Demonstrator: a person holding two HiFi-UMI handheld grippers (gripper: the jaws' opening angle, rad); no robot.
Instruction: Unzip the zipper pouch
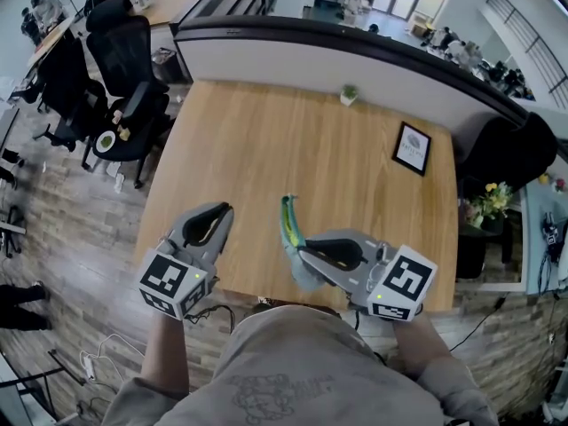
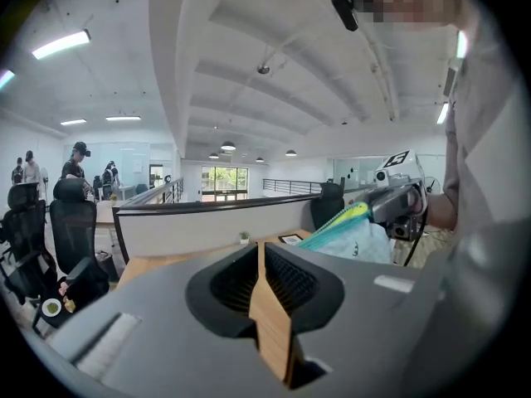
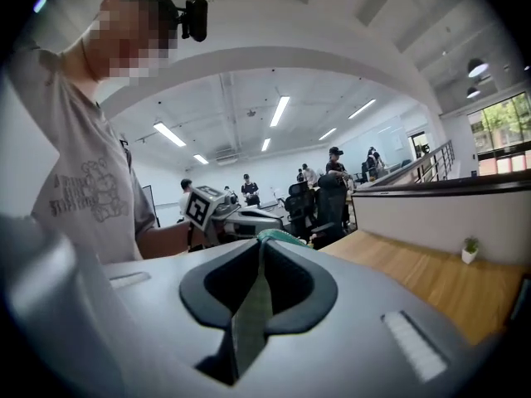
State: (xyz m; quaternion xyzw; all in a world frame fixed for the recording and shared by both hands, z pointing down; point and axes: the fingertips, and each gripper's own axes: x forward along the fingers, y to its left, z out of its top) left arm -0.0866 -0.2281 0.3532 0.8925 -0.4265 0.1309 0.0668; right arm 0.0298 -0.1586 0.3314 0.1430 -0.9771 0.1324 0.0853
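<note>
My right hand-held gripper (image 1: 300, 252) was clamped on the zipper pouch (image 1: 289, 224), holding it over the near edge of the wooden counter (image 1: 266, 140). The left hand-held gripper (image 1: 227, 209) sat beside it, apart from the pouch, jaws a crack apart and empty. Far ahead of both stood a framed picture (image 1: 412, 147), a small potted plant (image 1: 349, 94) and a curved partition (image 1: 355, 50). Black office chairs (image 1: 133, 69) stood off left.

A: Surface?
B: Light wood surface (image 1: 257, 158). Small potted plant (image 1: 349, 94) at far edge. Black-framed sign (image 1: 412, 148) near right edge, well apart from the plant.
A: Around it?
B: Curved partition (image 1: 355, 56) just behind. Black office chairs (image 1: 124, 65) left, on the plank floor (image 1: 62, 211). Yellow flowers (image 1: 491, 198) right. People (image 2: 76, 162) standing far back.
</note>
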